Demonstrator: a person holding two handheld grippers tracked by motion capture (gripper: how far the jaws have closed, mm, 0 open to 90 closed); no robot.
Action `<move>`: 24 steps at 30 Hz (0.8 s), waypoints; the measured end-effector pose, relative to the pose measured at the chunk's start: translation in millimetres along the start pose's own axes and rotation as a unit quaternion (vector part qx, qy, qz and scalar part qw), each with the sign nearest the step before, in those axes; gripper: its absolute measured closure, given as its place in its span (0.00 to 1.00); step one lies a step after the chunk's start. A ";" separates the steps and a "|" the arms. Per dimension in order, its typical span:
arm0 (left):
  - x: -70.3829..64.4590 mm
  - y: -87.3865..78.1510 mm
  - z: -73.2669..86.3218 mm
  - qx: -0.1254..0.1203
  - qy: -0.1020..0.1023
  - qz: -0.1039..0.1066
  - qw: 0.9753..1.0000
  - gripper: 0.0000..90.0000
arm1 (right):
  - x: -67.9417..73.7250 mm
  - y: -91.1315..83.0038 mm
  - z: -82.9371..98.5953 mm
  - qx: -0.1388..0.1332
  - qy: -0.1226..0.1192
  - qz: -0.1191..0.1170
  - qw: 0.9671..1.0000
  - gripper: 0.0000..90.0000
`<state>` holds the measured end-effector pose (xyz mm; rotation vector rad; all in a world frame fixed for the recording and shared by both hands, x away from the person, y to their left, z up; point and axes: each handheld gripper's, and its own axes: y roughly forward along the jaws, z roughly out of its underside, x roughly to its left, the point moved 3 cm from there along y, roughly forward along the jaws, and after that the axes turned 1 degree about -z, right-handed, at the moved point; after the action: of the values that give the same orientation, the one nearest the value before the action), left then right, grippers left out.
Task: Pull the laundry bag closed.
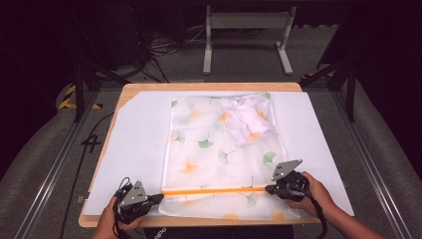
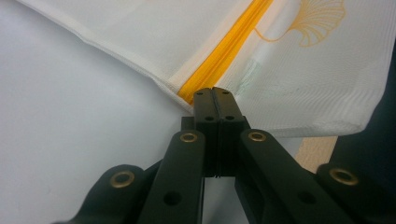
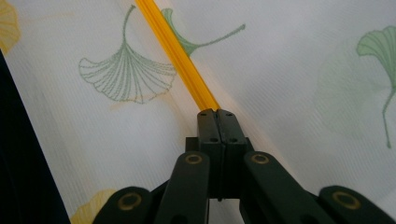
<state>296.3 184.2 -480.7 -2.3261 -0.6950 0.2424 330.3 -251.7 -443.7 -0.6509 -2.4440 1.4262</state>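
Flat on a white sheet (image 1: 134, 134) over the table (image 1: 209, 86): a mesh bag (image 1: 219, 149), ginkgo leaves in green and orange, something white bundled inside at the far right. No readable writing. Left gripper (image 1: 160, 197) clenched at the orange zipper's (image 1: 214, 190) left end, right gripper (image 1: 267, 188) clenched at its right end. Bare sheet either side; near hem at the table edge.

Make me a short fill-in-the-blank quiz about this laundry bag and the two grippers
1. The zipper on the mesh bag is coloured ____.
2. The left gripper and the right gripper both have their jaws ____.
3. The leaves printed on the bag are orange and ____.
4. The bundled white cloth lies at the bag's ____ end.

Missing words: orange; shut; green; far
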 end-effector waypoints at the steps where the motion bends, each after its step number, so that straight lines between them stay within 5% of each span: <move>1: -0.2 0.0 -0.1 0.000 0.000 0.000 1.000 1.00 | -1.0 -0.6 1.2 0.000 -0.001 0.000 1.000 1.00; 24: 0.2 0.0 0.0 0.000 -0.001 0.000 1.000 1.00 | -8.8 -11.9 18.3 0.001 0.017 0.016 1.000 1.00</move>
<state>296.4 184.3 -480.8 -2.3267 -0.6948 0.2443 327.4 -275.0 -442.3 -0.7101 -2.4158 1.4166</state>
